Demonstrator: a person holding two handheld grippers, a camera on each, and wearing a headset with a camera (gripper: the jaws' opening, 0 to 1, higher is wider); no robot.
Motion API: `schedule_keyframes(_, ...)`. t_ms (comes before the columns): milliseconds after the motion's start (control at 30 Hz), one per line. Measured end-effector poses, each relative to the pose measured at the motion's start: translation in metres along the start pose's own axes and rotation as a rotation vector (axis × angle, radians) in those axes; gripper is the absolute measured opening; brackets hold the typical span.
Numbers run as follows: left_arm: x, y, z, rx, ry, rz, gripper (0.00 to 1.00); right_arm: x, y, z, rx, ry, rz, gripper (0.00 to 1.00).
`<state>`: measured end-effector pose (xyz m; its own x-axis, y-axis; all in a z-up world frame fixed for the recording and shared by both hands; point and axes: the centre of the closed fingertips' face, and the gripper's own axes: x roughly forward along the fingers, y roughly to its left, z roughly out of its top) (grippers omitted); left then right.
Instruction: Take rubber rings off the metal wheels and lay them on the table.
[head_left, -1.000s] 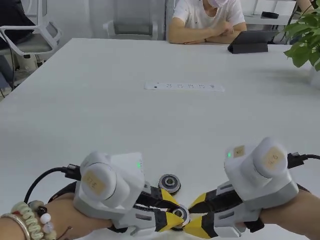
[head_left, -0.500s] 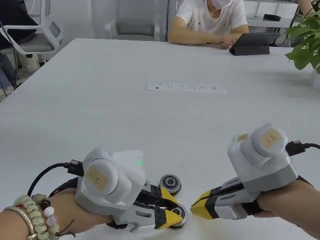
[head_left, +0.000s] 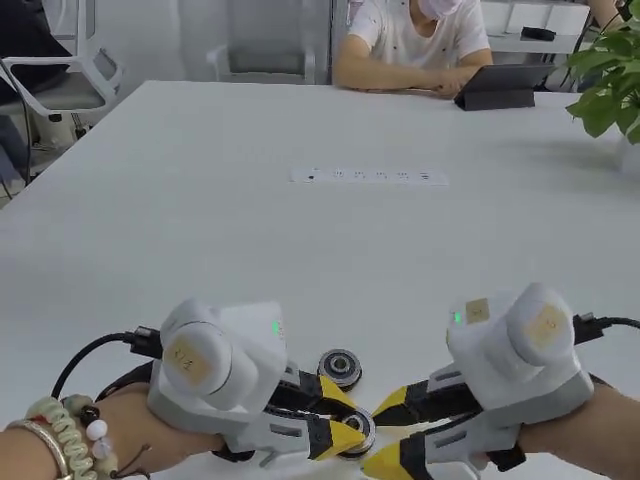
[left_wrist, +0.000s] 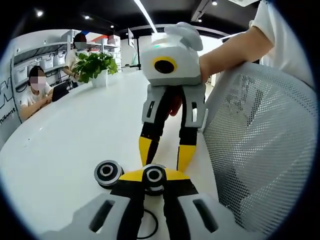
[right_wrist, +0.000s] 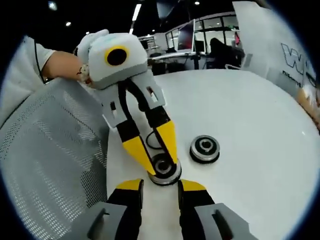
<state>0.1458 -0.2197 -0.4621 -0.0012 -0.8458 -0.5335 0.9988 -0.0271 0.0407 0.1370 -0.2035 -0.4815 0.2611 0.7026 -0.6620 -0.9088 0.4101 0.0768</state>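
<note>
L tongs (head_left: 350, 420) clamped on one metal wheel (left_wrist: 154, 176), steadying it on the worktop (head_left: 300, 250). R tongs (right_wrist: 161, 187) wide, tips just short of it, prob. to peel its rubber. 2nd wheel (head_left: 340, 366) beside L tips. Loose rubber ring (left_wrist: 146, 227) under L tongs, I think.

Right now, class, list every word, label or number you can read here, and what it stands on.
"W": large letter on the wall panel, the rest cut off; small print beneath is blurred.
Tan label on the left gripper: marks too blurred to read.
Second tan label on the right gripper: too blurred as well.
Power strip: markings too small.
</note>
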Motion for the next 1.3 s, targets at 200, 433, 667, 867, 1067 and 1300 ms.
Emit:
schedule_keyframes(200,0.0,-0.001,0.001,0.0,-0.006,0.0,0.08,-0.009,-0.005,-0.004,0.073,-0.002,0.012,0.18)
schedule_keyframes(433,-0.001,-0.001,0.001,0.004,-0.008,0.002,0.08,-0.01,-0.003,-0.006,0.07,0.016,0.022,0.11)
schedule_keyframes(667,-0.002,-0.002,0.0,0.001,-0.012,0.003,0.08,-0.011,-0.004,-0.009,0.082,0.026,0.014,0.01)
schedule_keyframes(867,-0.002,-0.002,0.0,-0.002,-0.017,0.003,0.08,-0.011,-0.001,-0.004,0.126,0.007,0.035,0.13)
schedule_keyframes(1067,-0.002,-0.001,0.0,-0.003,-0.017,0.003,0.08,-0.003,-0.003,0.0,0.043,0.008,0.001,0.21)
schedule_keyframes(1300,-0.002,-0.001,0.0,-0.005,-0.017,0.005,0.08,-0.008,-0.005,-0.008,-0.013,0.057,0.007,0.14)
